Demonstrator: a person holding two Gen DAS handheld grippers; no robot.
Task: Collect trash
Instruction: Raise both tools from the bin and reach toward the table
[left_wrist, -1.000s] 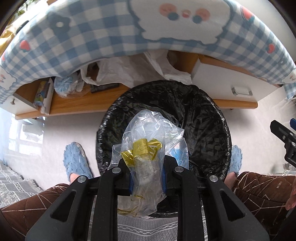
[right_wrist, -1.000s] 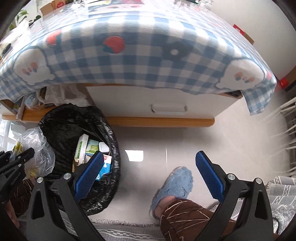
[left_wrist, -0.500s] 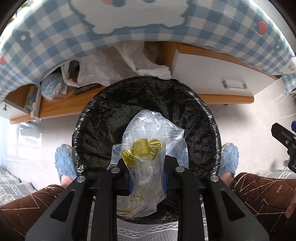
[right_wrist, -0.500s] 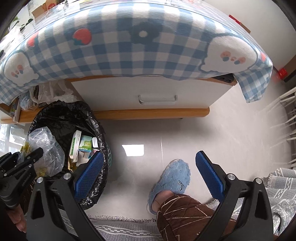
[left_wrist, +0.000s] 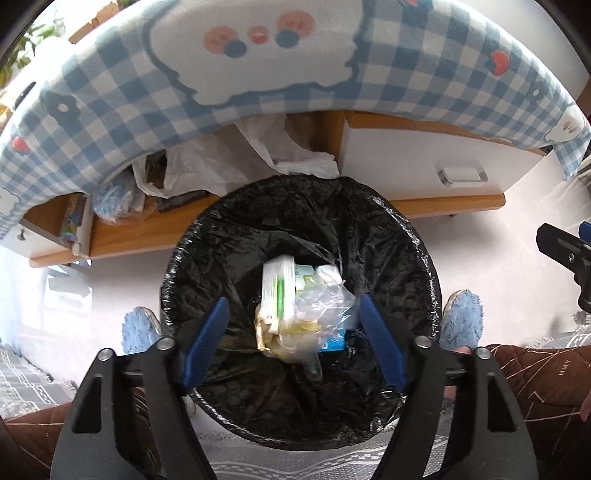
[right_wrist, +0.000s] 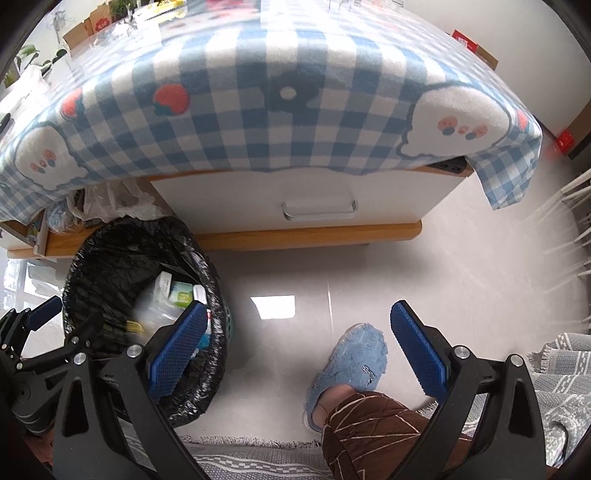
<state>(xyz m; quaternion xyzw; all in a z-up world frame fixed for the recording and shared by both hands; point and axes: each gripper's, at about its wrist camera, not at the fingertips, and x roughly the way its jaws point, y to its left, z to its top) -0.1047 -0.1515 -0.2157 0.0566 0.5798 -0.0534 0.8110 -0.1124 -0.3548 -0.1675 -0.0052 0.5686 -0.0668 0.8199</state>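
A round bin lined with a black bag (left_wrist: 369, 229) stands on the floor in front of the low table; it also shows in the right wrist view (right_wrist: 110, 251). My left gripper (left_wrist: 291, 334) is open directly above it, empty. A clear plastic bag with a yellow tie (left_wrist: 317, 325) lies inside the bin on cartons (left_wrist: 277, 291), blurred; the right wrist view shows it too (right_wrist: 155, 314). My right gripper (right_wrist: 295, 343) is open and empty over the floor, right of the bin.
A low wooden table under a blue checked cloth (right_wrist: 288, 110) stands behind the bin, with a white drawer (right_wrist: 317, 206) and bags on its shelf (left_wrist: 207, 170). The person's blue slippers (right_wrist: 351, 358) and knees flank the bin. A grey rug (right_wrist: 554, 369) lies nearby.
My left gripper has opened and let go of the clear plastic bag, which has dropped into the bin. The right gripper has stayed open and shifted slightly.
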